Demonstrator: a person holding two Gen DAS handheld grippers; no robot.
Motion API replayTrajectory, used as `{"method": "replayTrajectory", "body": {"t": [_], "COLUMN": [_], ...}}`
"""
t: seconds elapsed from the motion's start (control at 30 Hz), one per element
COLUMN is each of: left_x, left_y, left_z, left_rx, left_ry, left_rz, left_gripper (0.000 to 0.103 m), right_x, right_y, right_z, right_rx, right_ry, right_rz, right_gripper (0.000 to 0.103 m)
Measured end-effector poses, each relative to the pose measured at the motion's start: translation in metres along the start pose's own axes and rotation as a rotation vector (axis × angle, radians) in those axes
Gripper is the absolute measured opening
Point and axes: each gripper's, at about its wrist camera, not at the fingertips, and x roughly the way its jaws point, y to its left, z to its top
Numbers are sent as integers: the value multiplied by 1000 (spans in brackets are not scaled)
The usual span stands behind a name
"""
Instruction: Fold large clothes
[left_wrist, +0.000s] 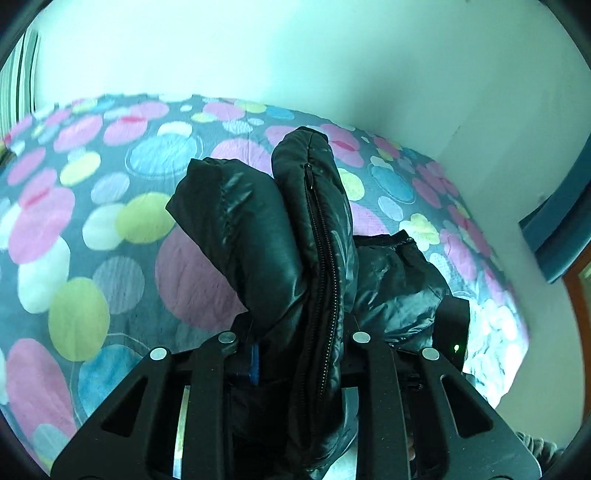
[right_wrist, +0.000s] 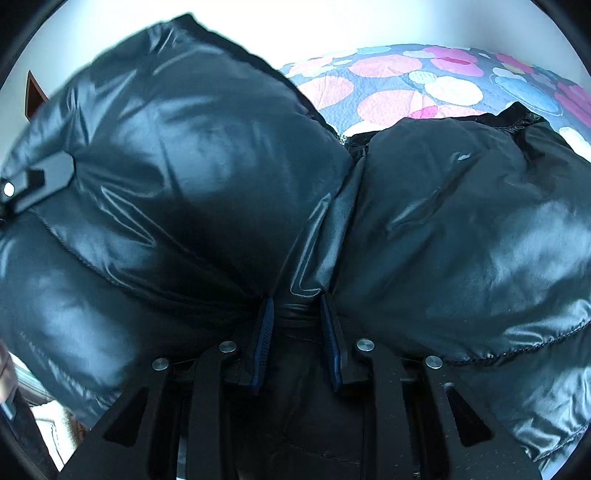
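Here, in the left wrist view, the left claw (left_wrist: 295, 354) grips a zippered fold of the black puffer jacket (left_wrist: 314, 236), lifted above the bed (left_wrist: 92, 229) near its far edge. In the right wrist view, the right claw (right_wrist: 297, 332) pinches a jacket seam, apparently firmly; padding fills the view.

Glossy black puffer jacket (left_wrist: 266, 236) — grey bedspread (left_wrist: 110, 192), pastel circles
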Motion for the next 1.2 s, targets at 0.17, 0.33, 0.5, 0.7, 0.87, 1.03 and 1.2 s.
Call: {"method": "replayTrajectory", "body": {"t": [0.17,0.33,0.5,0.7,0.87,1.03,1.2], "left_x": [-5,2,13,39,65,84,98], "left_y": [-36,-71,-113,-167,-200,-228,-250], "left_z": [10,14,10,-1,-15,-29,-41], "left_rx": [45,73,125,205,230,266,289], "left_ry": [9,18,9,29,57,52,40], "left_rz": [59,118,147,164,169,221,292], "left_gripper": [24,24,24,24,24,24,26], "right_x": [-36,-73,-92,-116,-135,-158,-173], "right_y": [-8,-41,-69,-98,-132,-156,-182], "right_z": [3,2,-11,-25,-32,-44,-48], "right_rx": [-6,55,120,157,214,253,287], "right_ry": [-63,-129,-135,-157,-171,-191,-206], "right_rz": [-7,-6,22,23,11,-28,-106], "right_gripper": [24,24,24,27,27,27,28]}}
